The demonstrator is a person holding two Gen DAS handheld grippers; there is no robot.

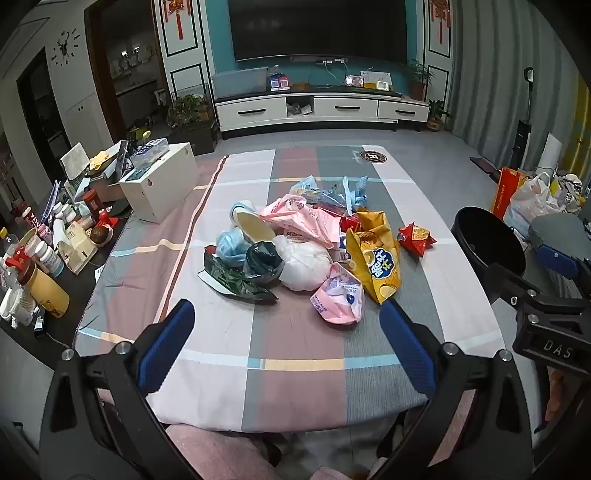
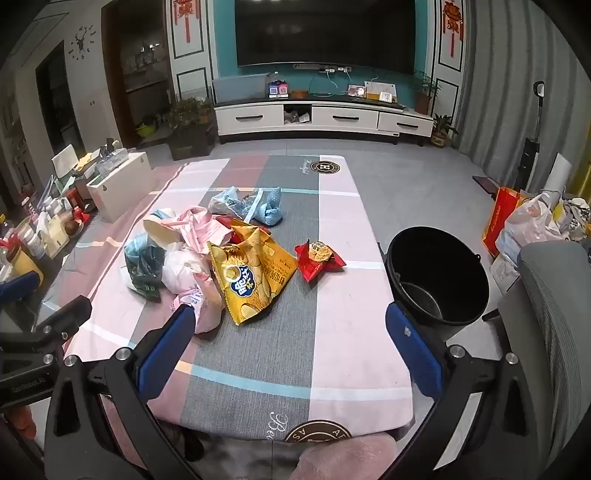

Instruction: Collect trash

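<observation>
Tablecloth (image 1: 303, 387) in pastel checks carries wrappers (image 1: 373, 254); television (image 1: 317, 29) behind; both tongs wide, empty.

You see a matt woven cloth (image 2: 332, 343); on it glossy crinkled plastic bags (image 2: 255, 273); beside it a smooth black plastic bucket (image 2: 469, 273).

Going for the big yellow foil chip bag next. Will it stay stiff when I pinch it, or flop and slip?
The crinkled yellow foil chip bag looks torn open and flattened, so probably empty and light. Its creased film should buckle between the pads rather than hold shape. The glossy surface may slip, so pinching a folded edge seems safer.
</observation>
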